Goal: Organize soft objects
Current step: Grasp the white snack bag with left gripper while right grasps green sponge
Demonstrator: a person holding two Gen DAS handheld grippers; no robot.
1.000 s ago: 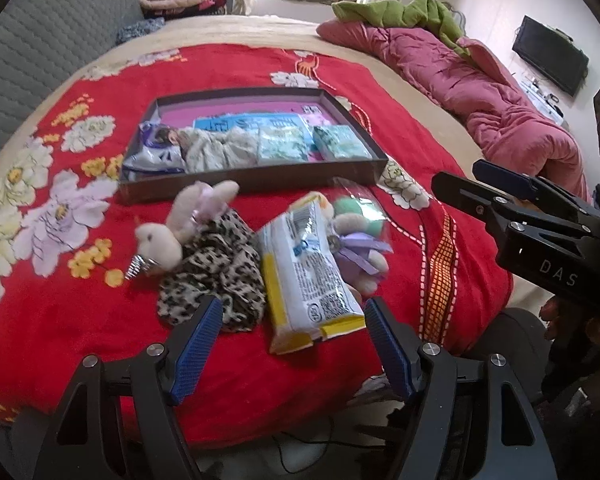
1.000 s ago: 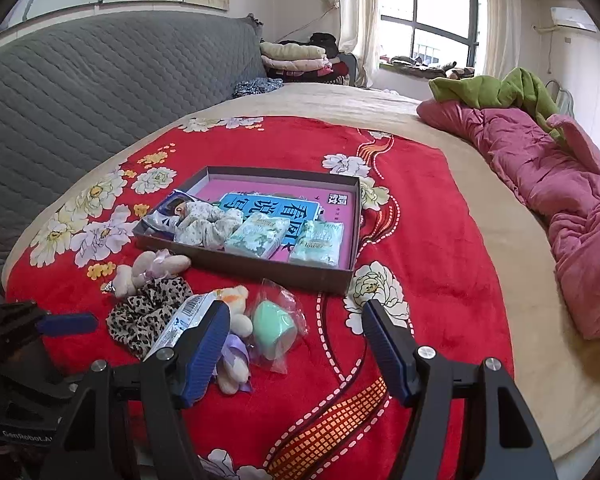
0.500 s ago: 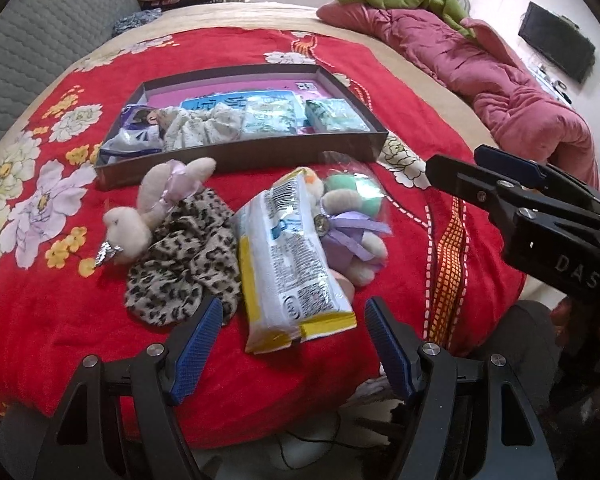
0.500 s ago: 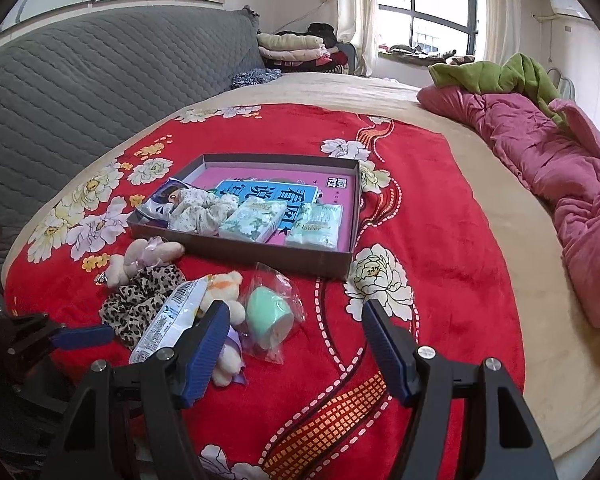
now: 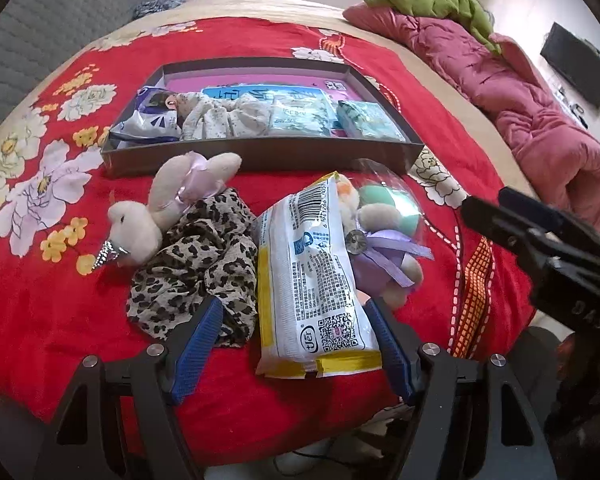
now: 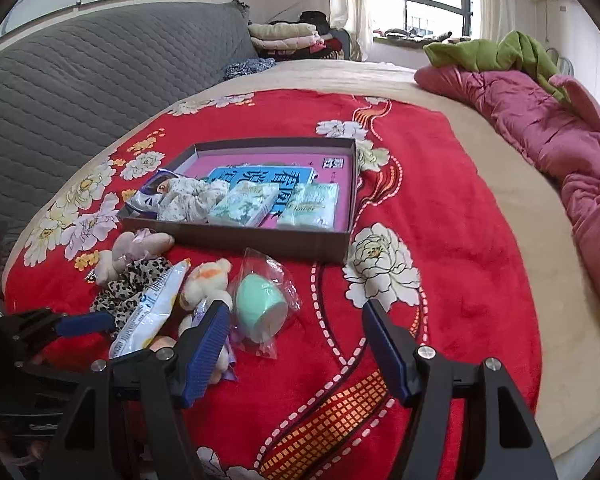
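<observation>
The tissue pack [image 5: 316,280] lies between the left gripper's [image 5: 294,344] wide-apart jaws, untouched; the right gripper's [image 6: 296,344] jaws gape empty.

- A white and yellow wipes pack [image 5: 314,280], lower middle of the left wrist view, bears a barcode near its top end, a QR code near its yellow bottom edge, and the letters "tjer" beside that code. The small print between them is too fine to read.
- The black body of the right gripper [image 5: 572,276], at the right edge of the same view, carries pale letters seen upside down that read "DAS".
- A blue panel on the floor of the box [image 6: 260,236], middle of the right wrist view, shows large Chinese characters, upside down and partly covered; I cannot read them surely.
</observation>
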